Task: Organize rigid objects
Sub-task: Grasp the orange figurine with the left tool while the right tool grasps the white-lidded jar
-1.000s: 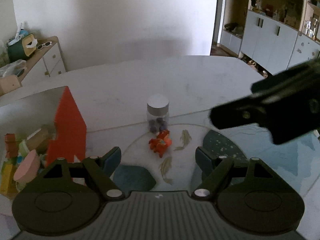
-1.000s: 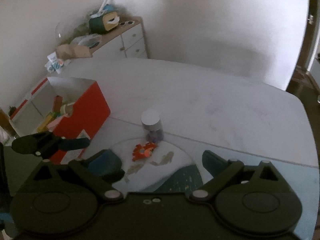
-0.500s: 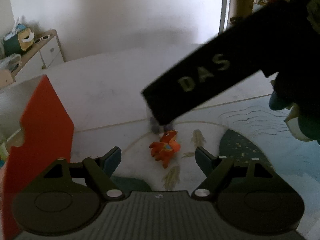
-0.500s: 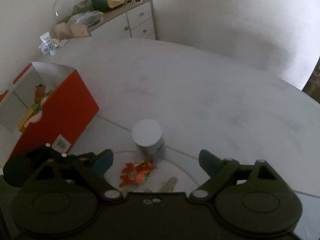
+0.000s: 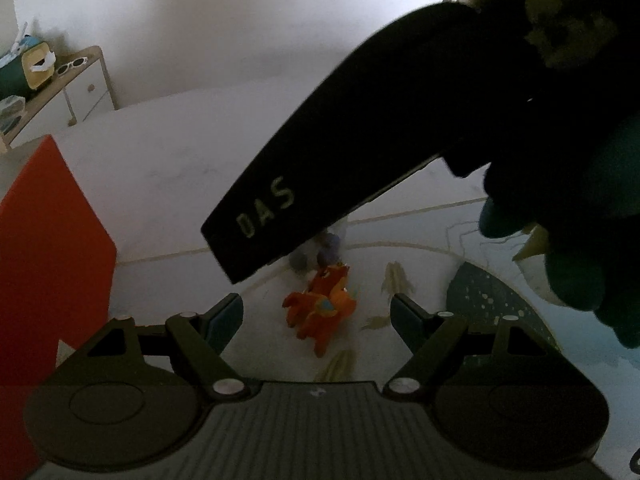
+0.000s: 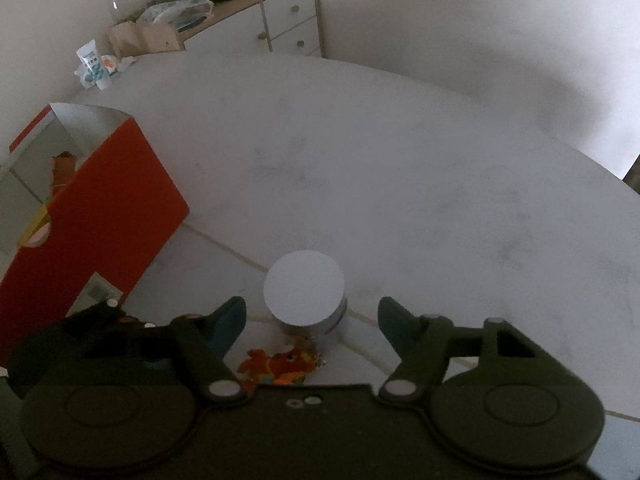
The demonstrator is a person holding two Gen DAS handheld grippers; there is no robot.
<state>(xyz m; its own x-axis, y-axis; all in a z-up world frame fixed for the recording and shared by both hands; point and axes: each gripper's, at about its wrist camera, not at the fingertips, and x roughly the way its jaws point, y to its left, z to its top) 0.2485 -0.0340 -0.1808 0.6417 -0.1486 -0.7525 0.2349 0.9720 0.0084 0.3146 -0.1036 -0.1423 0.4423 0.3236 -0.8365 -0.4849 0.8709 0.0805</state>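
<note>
Left wrist view: left gripper (image 5: 316, 314) has jaws spread, nothing between the pads. An orange toy (image 5: 322, 310) lies on the table (image 5: 168, 184) just ahead of the fingertips, on a printed mat (image 5: 500, 300). The jar (image 5: 320, 250) sits right behind the toy, mostly hidden by the right gripper's dark body crossing overhead; only its base with dark bits inside shows. A gloved hand (image 5: 568, 240) holds that tool at right. Red box (image 5: 48, 252) at left.

Right wrist view: right gripper (image 6: 312, 318) has jaws closing, the jar (image 6: 304, 294) between them but neither pad touching it yet. Jar stands upright, flat pale lid on top, clear wall below. Toy (image 6: 280, 366) lies near the jar's base, closer to the camera. Red box (image 6: 92, 216) is well left, open, with blocks inside.

Handling guess: jar looks stiff, light, smooth-walled, so slippery and maybe breakable. Best hold is across the body just under the lid, squeezed evenly. Toy looks like small hard plastic, uneven shape; pinch its torso.
</note>
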